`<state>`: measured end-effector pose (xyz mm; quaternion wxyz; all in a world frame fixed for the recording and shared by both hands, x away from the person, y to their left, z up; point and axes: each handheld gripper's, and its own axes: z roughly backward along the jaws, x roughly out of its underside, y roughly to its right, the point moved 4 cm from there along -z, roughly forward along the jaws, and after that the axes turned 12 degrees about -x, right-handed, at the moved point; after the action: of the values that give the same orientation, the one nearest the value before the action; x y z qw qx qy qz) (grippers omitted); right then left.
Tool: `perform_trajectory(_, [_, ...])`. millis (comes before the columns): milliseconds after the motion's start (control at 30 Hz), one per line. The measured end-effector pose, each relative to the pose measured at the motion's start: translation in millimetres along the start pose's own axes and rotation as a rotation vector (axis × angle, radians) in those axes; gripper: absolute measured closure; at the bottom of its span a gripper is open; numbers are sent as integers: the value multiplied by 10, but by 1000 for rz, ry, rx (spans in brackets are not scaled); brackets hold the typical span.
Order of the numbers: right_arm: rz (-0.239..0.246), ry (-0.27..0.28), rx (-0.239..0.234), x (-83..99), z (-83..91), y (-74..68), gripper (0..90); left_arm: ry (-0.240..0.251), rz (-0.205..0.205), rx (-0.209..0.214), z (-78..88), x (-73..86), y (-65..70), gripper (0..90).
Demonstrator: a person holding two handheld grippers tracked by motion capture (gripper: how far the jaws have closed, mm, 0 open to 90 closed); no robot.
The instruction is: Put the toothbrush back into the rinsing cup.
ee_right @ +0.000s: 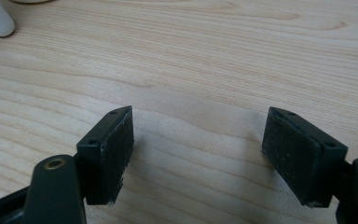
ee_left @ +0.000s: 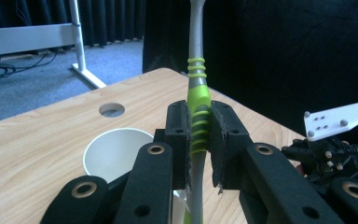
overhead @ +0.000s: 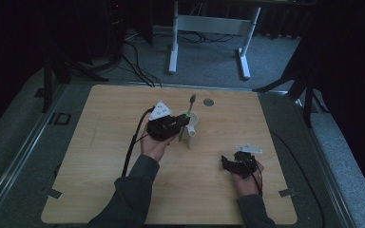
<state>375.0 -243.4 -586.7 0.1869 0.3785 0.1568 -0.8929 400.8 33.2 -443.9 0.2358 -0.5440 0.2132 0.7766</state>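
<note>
Toothbrush clamped upright in left gripper, just beside white cup rim. Right gripper spread wide, empty, low over table. Prob. next: keep brush vertical, center over cup opening, lower slowly before letting go.

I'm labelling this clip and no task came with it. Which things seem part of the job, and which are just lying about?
Likely in the job:
- toothbrush, clamped upright in the left claw
- white paper cup, right beside it
- white tube-like item by the cup; can't tell what it is

Just about:
- right claw, open over bare table
- cable hole in the table
- white desk frame behind
</note>
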Motion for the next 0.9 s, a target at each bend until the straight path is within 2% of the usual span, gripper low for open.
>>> perform_trajectory(333, [0,1,0,0,0,0,246,25,-4,5,2,-41,18,787])
perform_trajectory(533, [0,0,0,0,0,0,246,37,14,14,3,-51,5,788])
perform_trajectory(900, [0,0,0,0,0,0,246,55,23,32,-18,-67,33,787])
